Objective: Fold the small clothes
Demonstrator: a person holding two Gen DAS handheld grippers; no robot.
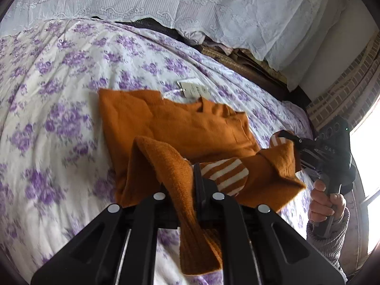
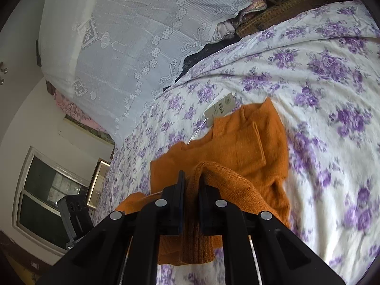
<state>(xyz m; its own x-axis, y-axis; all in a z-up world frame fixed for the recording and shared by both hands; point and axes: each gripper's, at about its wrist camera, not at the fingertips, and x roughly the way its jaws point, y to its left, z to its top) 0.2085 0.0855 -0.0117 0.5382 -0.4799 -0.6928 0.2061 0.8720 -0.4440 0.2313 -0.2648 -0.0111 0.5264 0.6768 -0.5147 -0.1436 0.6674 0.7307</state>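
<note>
An orange knit sweater (image 1: 180,123) lies on the floral bedspread (image 1: 59,99), with its bottom hem lifted off the bed. My left gripper (image 1: 187,178) is shut on the ribbed hem at one corner. My right gripper (image 2: 191,185) is shut on the other hem corner; it also shows in the left wrist view (image 1: 288,139), at the right, held by a hand. An orange-and-white striped patch (image 1: 225,174) shows on the lifted part. The sweater also shows in the right wrist view (image 2: 239,140). A paper tag (image 1: 192,89) lies by the collar.
A white lace cover (image 1: 213,11) drapes over bedding along the far side. Dark items and a woven mat (image 1: 237,61) lie in the gap behind the bed. A window (image 2: 47,194) and a bright wall are at the side.
</note>
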